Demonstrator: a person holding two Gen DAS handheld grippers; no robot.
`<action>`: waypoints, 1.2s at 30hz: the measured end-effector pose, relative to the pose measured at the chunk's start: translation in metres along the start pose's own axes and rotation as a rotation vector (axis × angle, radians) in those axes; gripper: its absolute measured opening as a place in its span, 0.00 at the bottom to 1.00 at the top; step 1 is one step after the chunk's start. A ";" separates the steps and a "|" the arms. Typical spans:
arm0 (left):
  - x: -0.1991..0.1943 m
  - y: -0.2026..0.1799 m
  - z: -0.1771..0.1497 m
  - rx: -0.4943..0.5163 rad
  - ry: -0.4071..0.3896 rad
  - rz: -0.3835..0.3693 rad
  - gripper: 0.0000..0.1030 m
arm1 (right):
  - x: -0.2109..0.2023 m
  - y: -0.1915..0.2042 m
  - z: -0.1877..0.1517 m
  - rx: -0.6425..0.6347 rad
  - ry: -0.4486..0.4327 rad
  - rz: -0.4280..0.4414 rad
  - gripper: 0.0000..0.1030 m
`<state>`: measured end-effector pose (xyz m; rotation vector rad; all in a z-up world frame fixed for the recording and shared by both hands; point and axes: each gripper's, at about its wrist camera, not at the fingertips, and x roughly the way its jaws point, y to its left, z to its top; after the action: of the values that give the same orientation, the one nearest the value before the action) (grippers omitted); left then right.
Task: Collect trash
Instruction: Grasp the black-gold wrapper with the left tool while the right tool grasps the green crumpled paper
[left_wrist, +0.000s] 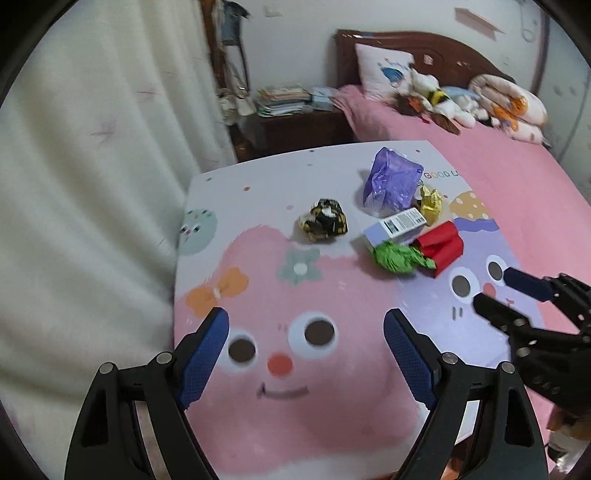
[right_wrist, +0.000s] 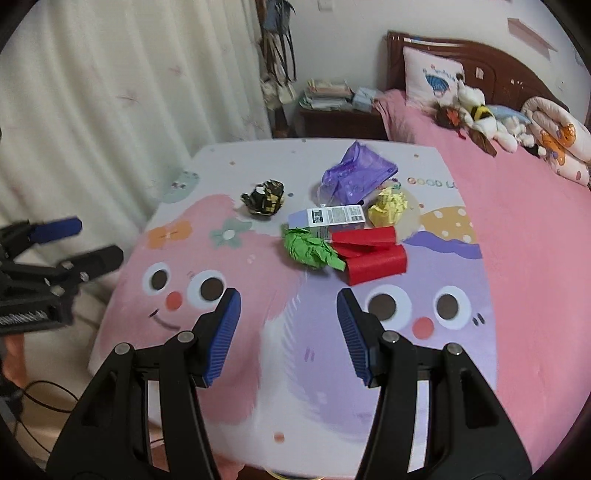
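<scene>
Above the table (right_wrist: 461, 369), both grippers — left (left_wrist: 306, 325), right (right_wrist: 288, 302) — fingers spread, hold nothing.

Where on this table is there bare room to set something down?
Bare patches: the near half of the table ahead of both open grippers, and the far-left corner beyond the black-gold wrapper. Crowded: far right, where purple bag, box, green wad, red paper and yellow wad bunch.

Left tongs (left_wrist: 306, 332) gaping above table (left_wrist: 258, 192); trash pile (left_wrist: 402, 221) beyond.
</scene>
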<state>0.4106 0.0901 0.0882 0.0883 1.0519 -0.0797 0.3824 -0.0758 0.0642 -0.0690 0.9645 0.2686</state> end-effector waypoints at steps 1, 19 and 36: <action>0.012 0.005 0.011 0.014 0.006 -0.012 0.85 | 0.017 0.004 0.008 -0.003 0.012 -0.017 0.50; 0.189 0.021 0.111 0.119 0.143 -0.211 0.85 | 0.226 0.018 0.041 -0.176 0.243 -0.276 0.50; 0.304 -0.014 0.138 0.068 0.321 -0.264 0.76 | 0.186 -0.024 0.052 0.130 0.183 -0.094 0.29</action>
<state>0.6782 0.0533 -0.1090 0.0232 1.3784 -0.3496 0.5307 -0.0533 -0.0598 -0.0196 1.1552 0.1139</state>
